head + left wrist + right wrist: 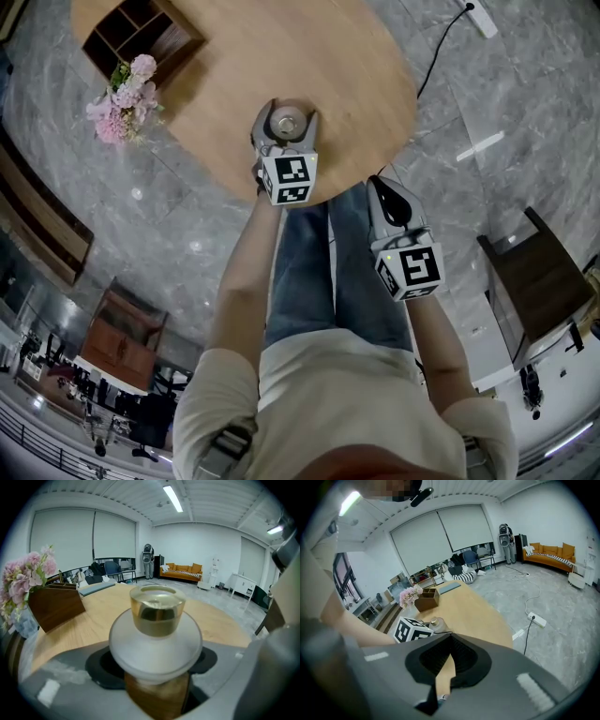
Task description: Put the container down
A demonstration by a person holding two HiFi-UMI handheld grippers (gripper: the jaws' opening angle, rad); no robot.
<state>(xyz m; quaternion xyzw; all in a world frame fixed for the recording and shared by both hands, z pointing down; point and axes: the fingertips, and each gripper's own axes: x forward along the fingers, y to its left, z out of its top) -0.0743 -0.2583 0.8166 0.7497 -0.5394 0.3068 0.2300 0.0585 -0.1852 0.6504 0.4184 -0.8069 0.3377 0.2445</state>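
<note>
On the round wooden table (281,47), seen from the head view, a wooden organizer box (141,33) is set at about 10 o'clock. A bunch of pink flowers (120,101) is placed just beside it, at the table's 9 o'clock edge. Near the 6 o'clock edge the left gripper (288,112) is held over the tabletop. In its own view the container (157,644), a frosted jar with a gold cap (157,604), is seen upright between the jaws. The jaws are spread wide and closed on its sides. Whether its base touches the wood cannot be told. At 4 o'clock from that gripper, off the table edge and over the person's blue jeans (309,272), the right gripper (382,192) is held with its jaws closed together and nothing between them. A white power strip (481,19) is seen on the marble floor at 1 o'clock of the table. A dark wooden chair (544,277) is seen at 4 o'clock.
</note>
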